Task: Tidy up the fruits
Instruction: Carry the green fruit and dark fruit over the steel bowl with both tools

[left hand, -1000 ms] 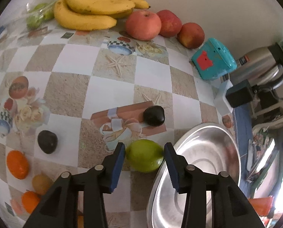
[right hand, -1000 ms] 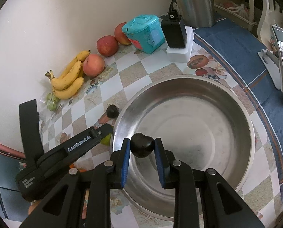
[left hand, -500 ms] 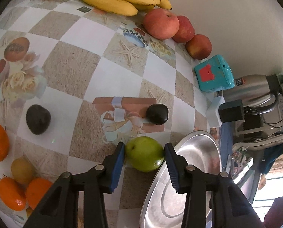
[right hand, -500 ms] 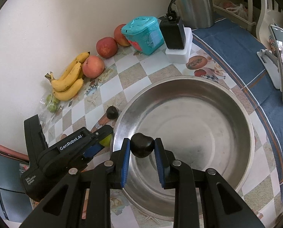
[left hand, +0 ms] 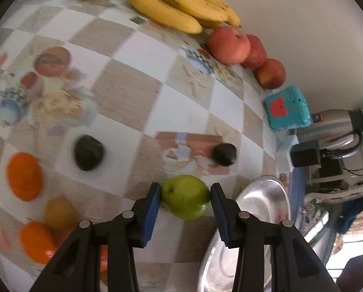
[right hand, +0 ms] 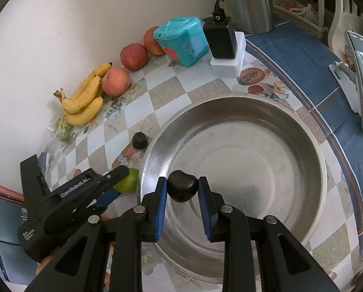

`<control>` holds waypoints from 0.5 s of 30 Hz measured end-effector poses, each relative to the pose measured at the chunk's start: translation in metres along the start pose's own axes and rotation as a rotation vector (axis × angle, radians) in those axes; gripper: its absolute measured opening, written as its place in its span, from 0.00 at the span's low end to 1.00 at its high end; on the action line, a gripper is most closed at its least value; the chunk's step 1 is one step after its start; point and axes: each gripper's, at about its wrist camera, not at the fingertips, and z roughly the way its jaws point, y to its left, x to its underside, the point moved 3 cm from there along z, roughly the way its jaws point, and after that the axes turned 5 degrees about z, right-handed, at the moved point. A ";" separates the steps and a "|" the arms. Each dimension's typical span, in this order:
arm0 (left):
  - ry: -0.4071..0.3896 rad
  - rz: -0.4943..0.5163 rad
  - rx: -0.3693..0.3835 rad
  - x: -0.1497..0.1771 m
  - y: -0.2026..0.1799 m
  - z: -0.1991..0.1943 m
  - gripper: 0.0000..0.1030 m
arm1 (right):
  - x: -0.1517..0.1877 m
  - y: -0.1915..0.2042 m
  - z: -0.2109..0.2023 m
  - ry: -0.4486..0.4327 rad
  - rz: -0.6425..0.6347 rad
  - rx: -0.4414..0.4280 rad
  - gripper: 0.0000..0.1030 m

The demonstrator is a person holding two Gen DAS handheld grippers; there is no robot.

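The left gripper (left hand: 185, 196) squeezes a green apple (left hand: 186, 196) between its two blue pads. The apple sits on the checkered table (left hand: 179, 112), just beside the rim of the big metal bowl (right hand: 303, 133). The right gripper (right hand: 182, 191) holds a small dark fruit (right hand: 182, 189) tight over the near part of the bowl. Another dark fruit (left hand: 224, 154) lies just past the apple. Bananas (left hand: 181, 4) lie far ahead by the wall

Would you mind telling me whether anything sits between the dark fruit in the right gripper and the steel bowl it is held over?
Nothing visible does. The right gripper holds the dark fruit over the steel bowl, just inside its near rim, and the bowl's inside is bare below it.
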 end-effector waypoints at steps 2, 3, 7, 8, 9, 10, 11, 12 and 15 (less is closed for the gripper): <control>-0.024 -0.002 -0.031 -0.003 0.006 -0.007 0.43 | 0.000 -0.001 0.000 0.002 0.004 0.003 0.26; -0.032 -0.003 -0.038 -0.004 0.007 -0.009 0.43 | 0.000 -0.002 0.000 0.003 0.006 0.004 0.26; -0.054 -0.011 -0.032 -0.006 0.009 -0.022 0.42 | 0.001 -0.005 0.002 0.010 0.015 0.011 0.26; -0.056 -0.006 -0.031 -0.006 0.007 -0.024 0.42 | 0.001 -0.006 0.003 0.014 0.019 0.016 0.26; -0.058 0.002 -0.030 -0.006 0.004 -0.026 0.42 | 0.001 -0.008 0.005 0.019 0.026 0.020 0.26; -0.059 0.016 -0.028 -0.005 -0.001 -0.028 0.42 | 0.001 -0.010 0.006 0.024 0.033 0.023 0.26; -0.059 0.029 -0.025 -0.004 -0.005 -0.029 0.42 | 0.001 -0.012 0.008 0.028 0.039 0.027 0.26; -0.056 0.042 -0.022 -0.002 -0.010 -0.030 0.41 | 0.002 -0.014 0.009 0.031 0.044 0.033 0.26; -0.039 0.089 0.016 0.004 -0.028 -0.030 0.26 | 0.002 -0.022 0.015 0.041 0.062 0.060 0.26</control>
